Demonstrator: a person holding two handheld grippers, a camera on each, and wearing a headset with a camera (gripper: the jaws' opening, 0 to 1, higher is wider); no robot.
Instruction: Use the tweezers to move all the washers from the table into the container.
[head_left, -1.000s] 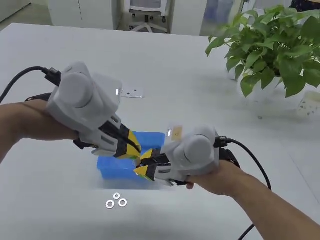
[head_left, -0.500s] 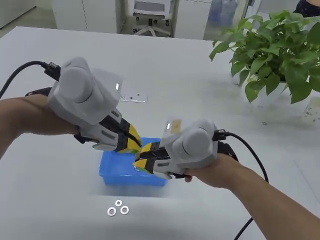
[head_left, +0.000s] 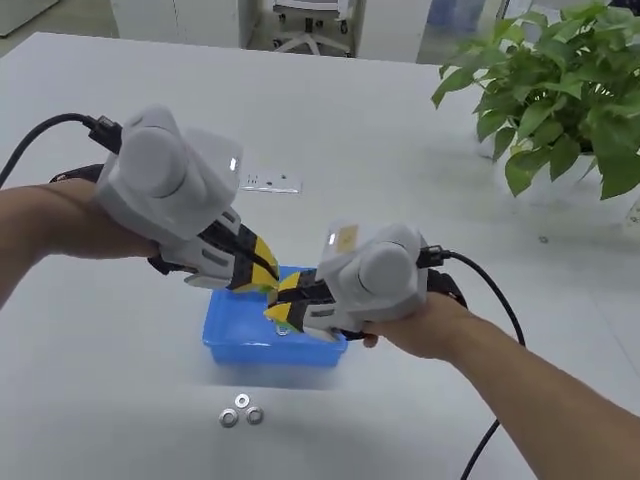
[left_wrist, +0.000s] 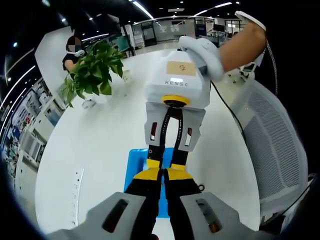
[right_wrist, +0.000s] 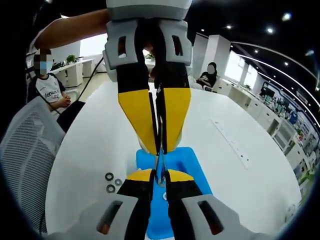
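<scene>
The left gripper (head_left: 262, 282) and right gripper (head_left: 278, 312) meet over the blue container (head_left: 268, 353), both jaws closed on thin tweezers (right_wrist: 160, 167) whose tips are hidden. Three washers (head_left: 241, 411) lie on the worktop (head_left: 120, 400) nearby.

I'm looking at a white table (head_left: 400, 130) with a leafy plant (head_left: 560, 90) at its right edge. An office chair (head_left: 300, 10) stands beyond it, and ceiling spots (right_wrist: 286, 16) shine overhead.

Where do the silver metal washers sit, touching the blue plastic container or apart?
Apart. The head view shows bare white table between the silver metal washers and the blue plastic container's near wall.
</scene>
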